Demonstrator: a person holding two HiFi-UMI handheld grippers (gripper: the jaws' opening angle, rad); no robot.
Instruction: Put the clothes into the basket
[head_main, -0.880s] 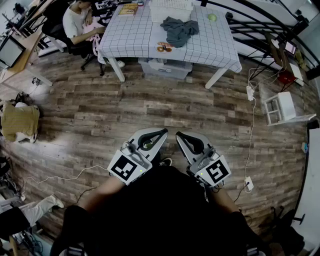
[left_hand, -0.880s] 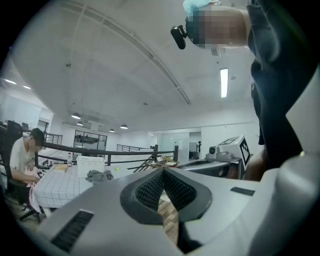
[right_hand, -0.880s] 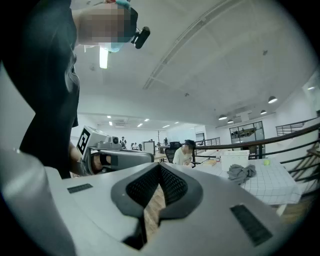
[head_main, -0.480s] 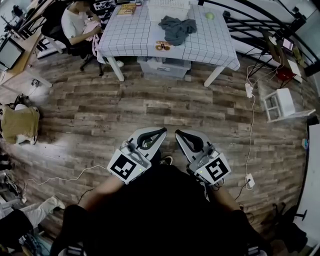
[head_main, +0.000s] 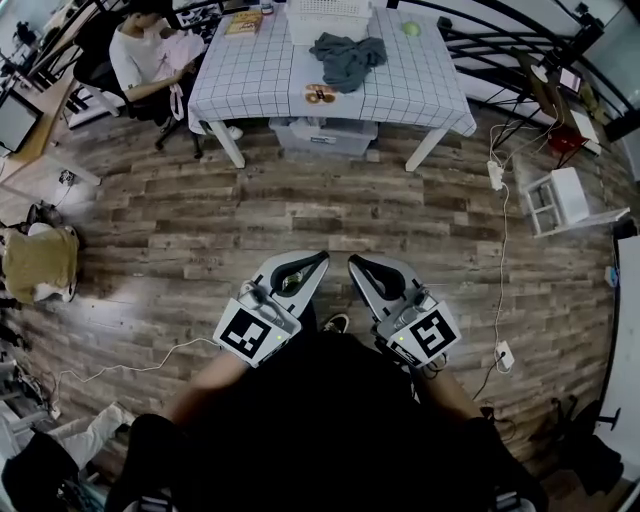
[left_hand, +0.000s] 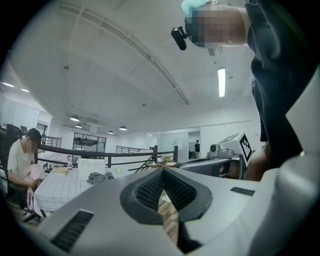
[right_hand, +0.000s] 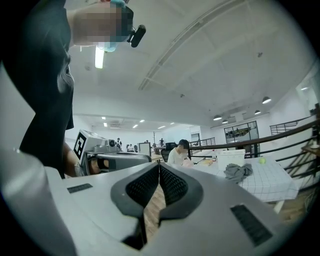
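Clothes (head_main: 346, 56) beyond level right gripper (head_main: 356, 268)

1 crumpled grey garment (head_main: 347, 57) is lying in a heap on the checked table (head_main: 250, 75), just beside the white slatted basket (head_main: 328, 18), which is standing upright.

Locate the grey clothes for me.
In the head view, the grey clothes lie heaped on the checked table at the top centre, just on the near side of the white basket and left of the green ball.

Black shirt (head_main: 330, 430); grey left tongs (head_main: 319, 260) and right tongs (head_main: 354, 264) carry black-and-white marker cubes (head_main: 250, 335).
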